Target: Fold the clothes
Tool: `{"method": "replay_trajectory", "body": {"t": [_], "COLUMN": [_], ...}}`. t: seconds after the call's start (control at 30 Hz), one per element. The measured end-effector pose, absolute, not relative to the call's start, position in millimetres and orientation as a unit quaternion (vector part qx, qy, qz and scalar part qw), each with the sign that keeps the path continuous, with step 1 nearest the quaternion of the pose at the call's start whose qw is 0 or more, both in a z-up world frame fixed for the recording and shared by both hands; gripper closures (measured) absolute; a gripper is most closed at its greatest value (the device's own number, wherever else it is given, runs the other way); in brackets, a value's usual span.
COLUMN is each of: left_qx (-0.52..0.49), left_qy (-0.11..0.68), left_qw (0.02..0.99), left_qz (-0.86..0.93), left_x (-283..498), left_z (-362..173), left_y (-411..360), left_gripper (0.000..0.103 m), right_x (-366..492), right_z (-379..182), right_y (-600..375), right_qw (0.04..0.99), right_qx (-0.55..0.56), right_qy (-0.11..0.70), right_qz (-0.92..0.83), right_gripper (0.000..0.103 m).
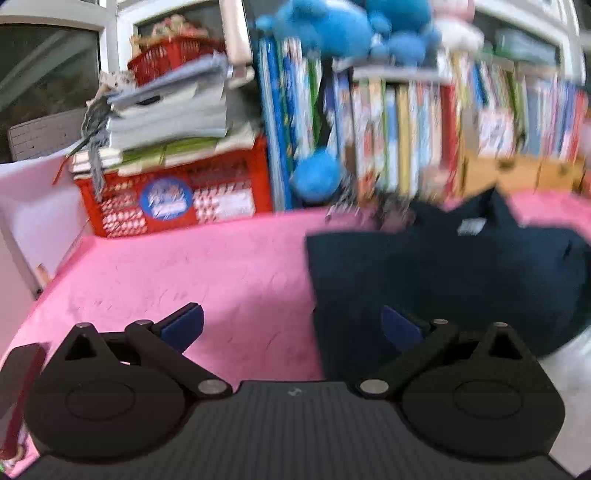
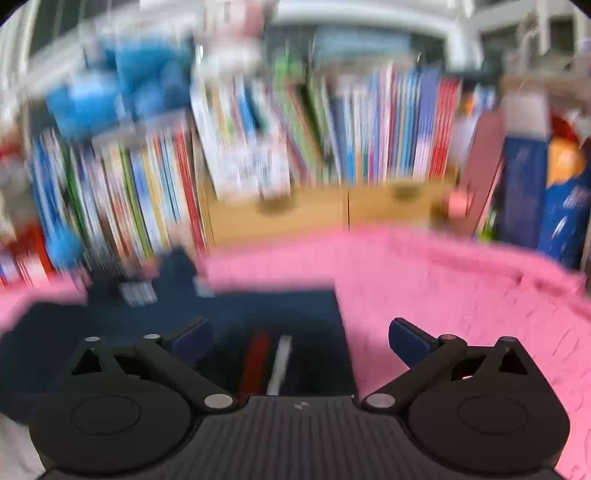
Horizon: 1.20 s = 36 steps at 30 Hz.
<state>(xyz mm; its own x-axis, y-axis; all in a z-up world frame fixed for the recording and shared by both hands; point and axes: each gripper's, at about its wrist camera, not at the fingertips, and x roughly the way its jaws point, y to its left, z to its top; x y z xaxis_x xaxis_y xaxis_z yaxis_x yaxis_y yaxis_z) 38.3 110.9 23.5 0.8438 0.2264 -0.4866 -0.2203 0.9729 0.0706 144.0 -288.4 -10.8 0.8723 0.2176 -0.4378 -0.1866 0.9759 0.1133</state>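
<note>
Pink cloth covers the bench [image 1: 221,266], and a navy garment [image 1: 443,273] lies flat on it, reaching from the near edge toward the far edge, where its collar and a small white label [image 1: 471,226] sit. Both views are blurred. The left hand-held gripper [image 1: 291,325] is released, jaws spread wide over the garment's left side edge, holding nothing. The right hand-held gripper [image 2: 299,338] is likewise released, jaws apart above the garment's right side edge. Behind the far edge stand rows of books [image 2: 369,136] and blue plush toys [image 1: 332,29].
</note>
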Motion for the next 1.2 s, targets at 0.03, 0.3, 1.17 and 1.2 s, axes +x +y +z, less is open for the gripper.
{"method": "replay_trajectory", "body": {"t": [0.03,0.3,1.17,1.2], "left_qx": [-0.002,0.042,0.048,0.051], "left_qy": [0.243,0.327,0.318,0.32], "left_qw": [0.965,0.941,0.946,0.944], "left_qz": [0.101,0.075,0.047,0.054], "left_x": [42,84,41,41], "left_z": [28,-25,-17,-21], "left_y": [104,55,61,59], "left_gripper": [0.0,0.0,0.0,0.0], "right_x": [138,111,94,93], "right_z": [-9,-28,-55,-55], "right_y": [-280,-196,-249,-244], "right_qw": [0.964,0.91,0.923,0.923], "right_qx": [0.039,0.033,0.052,0.034], "right_qy": [0.227,0.273,0.338,0.342], "right_qz": [0.134,0.31,0.179,0.174], "right_gripper": [0.0,0.0,0.0,0.0]}}
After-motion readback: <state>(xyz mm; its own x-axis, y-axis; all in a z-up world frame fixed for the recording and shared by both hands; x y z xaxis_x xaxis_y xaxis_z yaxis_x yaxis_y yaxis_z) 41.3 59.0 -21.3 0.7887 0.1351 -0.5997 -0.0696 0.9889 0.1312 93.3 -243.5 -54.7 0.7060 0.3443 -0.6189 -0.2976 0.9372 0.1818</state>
